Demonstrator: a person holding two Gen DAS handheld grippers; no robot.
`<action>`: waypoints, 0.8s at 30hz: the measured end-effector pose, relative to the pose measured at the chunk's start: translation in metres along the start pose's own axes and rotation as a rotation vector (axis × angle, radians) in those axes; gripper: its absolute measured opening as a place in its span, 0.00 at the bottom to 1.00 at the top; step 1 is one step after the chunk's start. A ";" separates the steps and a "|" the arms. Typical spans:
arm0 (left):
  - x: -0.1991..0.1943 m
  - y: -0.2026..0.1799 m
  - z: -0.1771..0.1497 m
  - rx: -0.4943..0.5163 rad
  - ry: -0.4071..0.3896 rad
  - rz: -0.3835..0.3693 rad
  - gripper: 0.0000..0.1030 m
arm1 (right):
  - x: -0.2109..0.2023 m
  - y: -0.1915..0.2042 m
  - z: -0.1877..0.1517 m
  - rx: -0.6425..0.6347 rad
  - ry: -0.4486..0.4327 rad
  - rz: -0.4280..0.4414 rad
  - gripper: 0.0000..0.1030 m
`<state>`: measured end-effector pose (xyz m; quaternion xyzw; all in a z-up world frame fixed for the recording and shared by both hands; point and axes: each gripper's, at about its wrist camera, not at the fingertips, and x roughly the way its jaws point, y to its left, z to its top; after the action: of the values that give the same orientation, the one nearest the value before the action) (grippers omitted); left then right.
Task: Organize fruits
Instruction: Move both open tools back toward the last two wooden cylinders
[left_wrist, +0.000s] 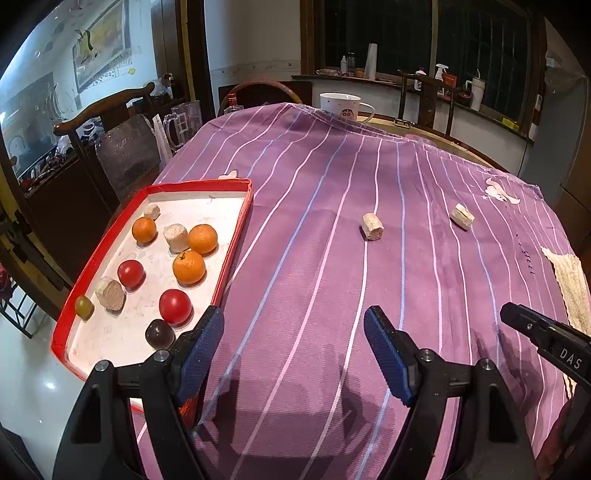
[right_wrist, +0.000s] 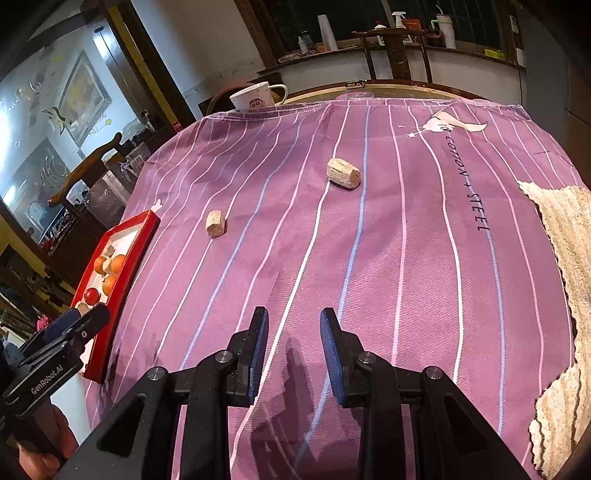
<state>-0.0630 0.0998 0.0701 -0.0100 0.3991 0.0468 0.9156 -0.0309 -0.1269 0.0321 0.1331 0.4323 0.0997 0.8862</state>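
Most of the fruit sits in the red tray (left_wrist: 236, 236) at the worktop's left edge, with two pale chunks (left_wrist: 372, 227) out mid-cloth. The left gripper (left_wrist: 293, 347) is released and empty by the tray's near corner; the right gripper (right_wrist: 293, 350) is clenched narrow, holding nothing.

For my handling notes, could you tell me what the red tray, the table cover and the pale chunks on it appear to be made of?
Red tray: probably cardboard, with thin folded red walls and a matte, scuffed white floor.
Table cover: woven fabric, matte purple with stripes, showing weave and wrinkles.
Pale chunks: unclear; rough, fibrous beige surfaces with cut ends suggest peeled cane or dried wood.
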 end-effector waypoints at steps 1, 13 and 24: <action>0.000 0.000 0.000 0.003 -0.002 0.000 0.75 | 0.000 0.001 0.000 -0.005 0.001 -0.002 0.31; 0.008 -0.002 0.000 0.010 0.017 -0.003 0.75 | -0.001 0.005 0.009 -0.061 0.015 -0.024 0.31; 0.024 0.005 0.010 -0.001 0.058 -0.035 0.75 | -0.004 -0.029 0.054 -0.075 -0.061 -0.092 0.31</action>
<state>-0.0396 0.1074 0.0592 -0.0187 0.4253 0.0308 0.9043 0.0111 -0.1632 0.0571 0.0829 0.4067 0.0708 0.9070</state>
